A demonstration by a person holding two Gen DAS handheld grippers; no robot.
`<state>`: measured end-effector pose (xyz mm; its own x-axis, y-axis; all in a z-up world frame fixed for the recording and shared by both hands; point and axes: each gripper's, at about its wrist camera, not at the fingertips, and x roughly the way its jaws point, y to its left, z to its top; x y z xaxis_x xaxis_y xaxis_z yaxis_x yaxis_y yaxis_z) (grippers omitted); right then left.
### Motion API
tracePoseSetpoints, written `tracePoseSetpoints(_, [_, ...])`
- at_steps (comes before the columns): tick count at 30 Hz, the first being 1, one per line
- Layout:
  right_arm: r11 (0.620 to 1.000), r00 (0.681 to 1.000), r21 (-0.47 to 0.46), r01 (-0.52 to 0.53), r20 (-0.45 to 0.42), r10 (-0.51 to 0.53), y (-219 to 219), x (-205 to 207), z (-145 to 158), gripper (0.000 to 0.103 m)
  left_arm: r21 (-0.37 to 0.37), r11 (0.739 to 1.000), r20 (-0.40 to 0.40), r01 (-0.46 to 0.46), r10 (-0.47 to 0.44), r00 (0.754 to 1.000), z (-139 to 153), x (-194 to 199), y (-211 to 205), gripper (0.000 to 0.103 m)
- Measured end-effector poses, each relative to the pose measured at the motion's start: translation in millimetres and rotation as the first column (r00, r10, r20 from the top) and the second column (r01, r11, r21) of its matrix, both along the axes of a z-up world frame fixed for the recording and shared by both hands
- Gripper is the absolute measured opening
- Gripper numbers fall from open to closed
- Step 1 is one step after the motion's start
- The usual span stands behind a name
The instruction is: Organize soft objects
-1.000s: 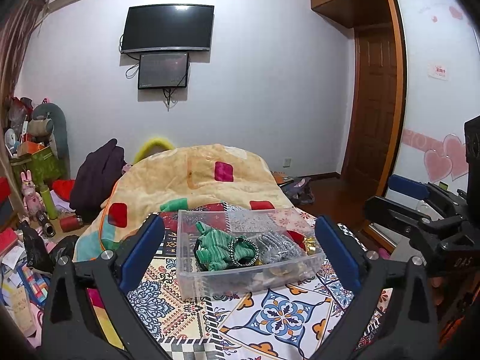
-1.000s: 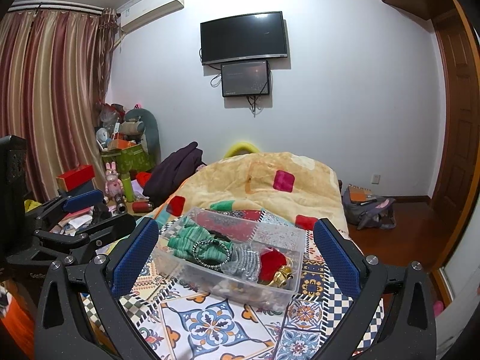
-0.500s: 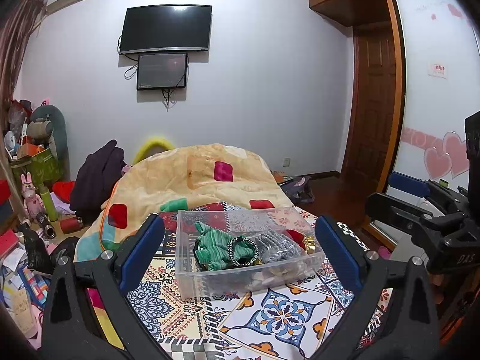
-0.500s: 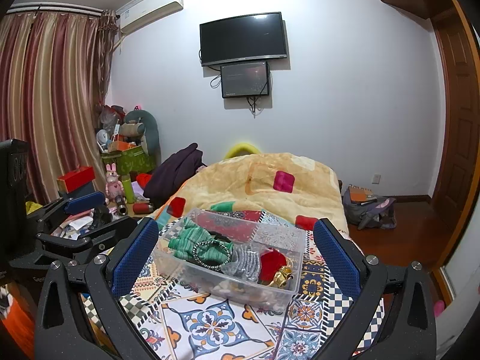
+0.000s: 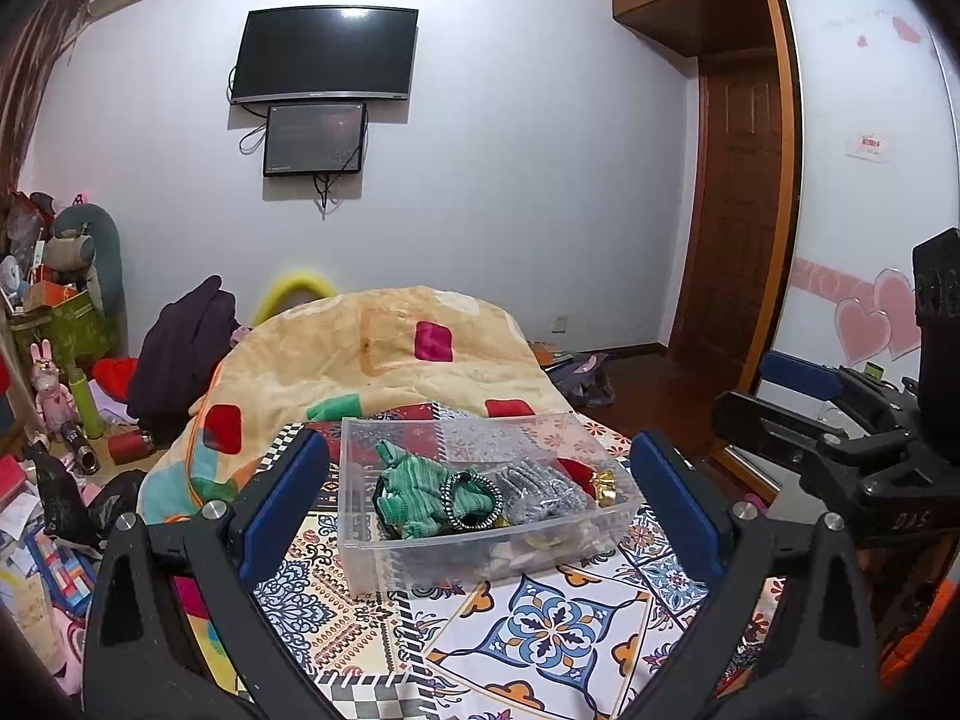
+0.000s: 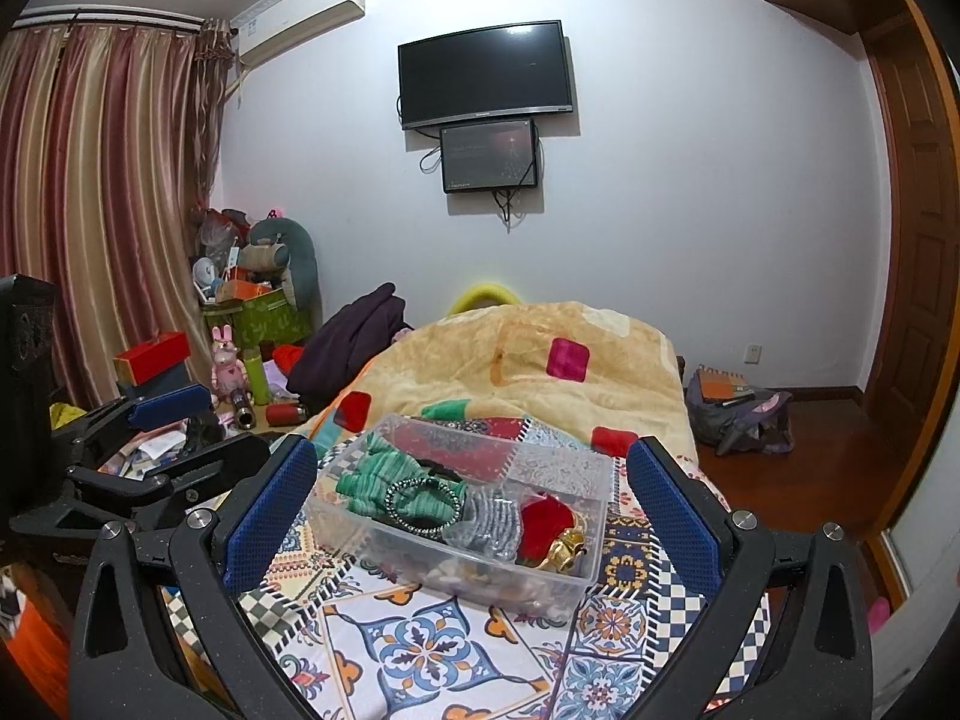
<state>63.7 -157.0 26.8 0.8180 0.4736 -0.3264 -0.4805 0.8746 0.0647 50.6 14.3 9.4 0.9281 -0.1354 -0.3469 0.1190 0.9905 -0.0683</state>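
Hovering above the bed, the left gripper has its blue-padded fingers spread wide, nothing between them, and the clear plastic storage box sits framed right in that gap. Over on the other side, the right gripper shows the same picture: blue pads far apart, empty, with the box lying between and beyond them. Each tool also catches its partner at the edge of its view, the right one off to the side in the left camera, the left one in the right camera.

Inside the box, packed side by side, we have a green ribbed knit bundle with a black-and-white beaded ring lying on it, then a grey knitted piece touching it, then a red soft item and a shiny gold object at the far end. Small pale bits line the bottom, too blurred to name.

The box rests on a patterned tile-print bedsheet. Behind it, a cream blanket with coloured squares is heaped up. On the white wall hang a black television and a smaller dark screen just below it.
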Motion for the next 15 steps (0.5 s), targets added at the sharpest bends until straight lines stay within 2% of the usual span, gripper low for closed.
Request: tracePoseSetpoints(15, [1.0,1.0,0.014,-0.007,-0.026,0.007,-0.3,5.4,-3.7,0.103,-0.011,1.0,-0.002,-0.022,0.022,1.0,0.3,2.5,1.8,0.102])
